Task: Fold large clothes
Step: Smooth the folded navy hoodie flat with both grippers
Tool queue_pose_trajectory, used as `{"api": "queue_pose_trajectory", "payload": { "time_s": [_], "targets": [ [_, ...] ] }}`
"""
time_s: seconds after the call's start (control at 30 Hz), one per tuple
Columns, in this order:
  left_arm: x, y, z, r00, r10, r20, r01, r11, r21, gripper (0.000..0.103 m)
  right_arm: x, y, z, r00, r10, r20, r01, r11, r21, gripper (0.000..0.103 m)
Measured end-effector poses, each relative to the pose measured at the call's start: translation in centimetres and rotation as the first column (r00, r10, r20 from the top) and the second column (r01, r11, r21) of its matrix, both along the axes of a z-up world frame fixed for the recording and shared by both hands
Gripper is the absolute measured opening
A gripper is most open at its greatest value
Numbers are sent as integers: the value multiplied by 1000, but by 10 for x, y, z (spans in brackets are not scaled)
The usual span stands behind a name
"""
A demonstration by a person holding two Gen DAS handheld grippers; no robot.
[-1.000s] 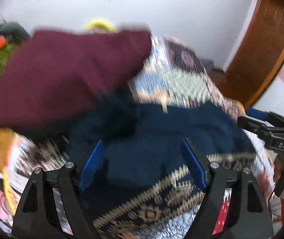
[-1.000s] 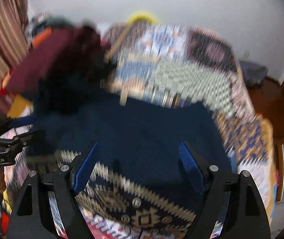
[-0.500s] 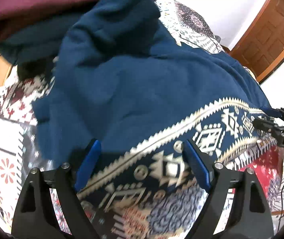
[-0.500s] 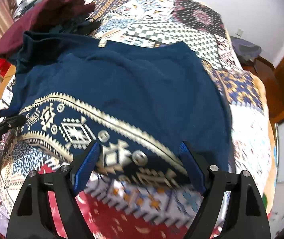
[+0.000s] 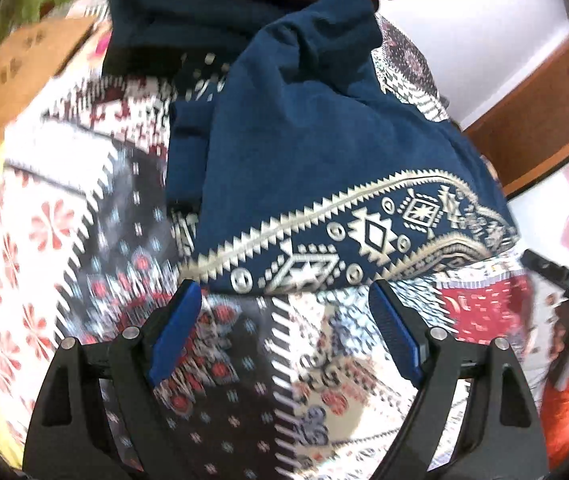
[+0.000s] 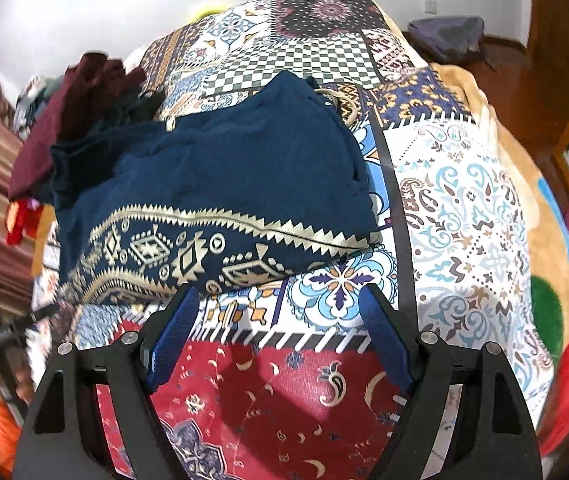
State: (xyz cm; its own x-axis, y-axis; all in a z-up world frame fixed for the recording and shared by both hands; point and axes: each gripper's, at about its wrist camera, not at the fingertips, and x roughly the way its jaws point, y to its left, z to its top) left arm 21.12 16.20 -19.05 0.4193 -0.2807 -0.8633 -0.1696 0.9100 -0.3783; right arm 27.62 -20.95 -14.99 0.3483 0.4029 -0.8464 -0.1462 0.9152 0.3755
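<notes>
We hold two grippers low over a patchwork bedspread (image 6: 464,208), both pointing forward toward a navy garment (image 6: 220,184) with a cream patterned border. Our left gripper (image 5: 284,300) has its blue fingers (image 5: 176,332) spread wide, gripping nothing; the garment's border lies just past the tips at twelve o'clock. Our right gripper (image 6: 280,300) is likewise spread and empty, its left fingertip close to the border at eleven o'clock. The garment lies bunched on the bedspread. A maroon cloth (image 6: 64,116) sits beyond it at ten o'clock in the right view. The left view is blurred.
</notes>
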Motion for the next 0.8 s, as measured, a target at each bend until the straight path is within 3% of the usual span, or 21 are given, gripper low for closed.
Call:
{"api": "queue_pose_trajectory", "payload": {
  "time_s": [0.17,0.3,0.47,0.5,0.6,0.7,0.77,0.8],
  "targets": [
    [-12,5,-22,999,17,-45,-24,988,-156,85,17,2,-8,999,-30,-21,31,997,66,84],
    [1,5,-30,998,59,-31,-65,971,-231,85,34,3,-17,996,-74,-48,79,990,118,84],
    [21,16,-39,995,100,-7,-96,924,-370,85,53,4,-28,989,-129,-70,138,977,163,81],
    [24,19,-41,994,112,-5,-105,918,-382,85,56,4,-30,987,-140,-72,151,975,164,74],
    [35,22,-43,989,150,17,-130,906,-403,82,61,7,-34,985,-154,-82,165,976,145,35],
    [43,19,-43,984,176,21,-159,925,-344,52,59,4,-35,983,-163,-86,175,969,172,20],
    [44,18,-42,979,203,18,-188,936,-297,24,49,3,-26,986,-163,-46,169,970,176,15],
    [41,19,-40,978,209,20,-196,940,-278,18,45,3,-21,987,-161,-24,163,972,171,13]
  ]
}}
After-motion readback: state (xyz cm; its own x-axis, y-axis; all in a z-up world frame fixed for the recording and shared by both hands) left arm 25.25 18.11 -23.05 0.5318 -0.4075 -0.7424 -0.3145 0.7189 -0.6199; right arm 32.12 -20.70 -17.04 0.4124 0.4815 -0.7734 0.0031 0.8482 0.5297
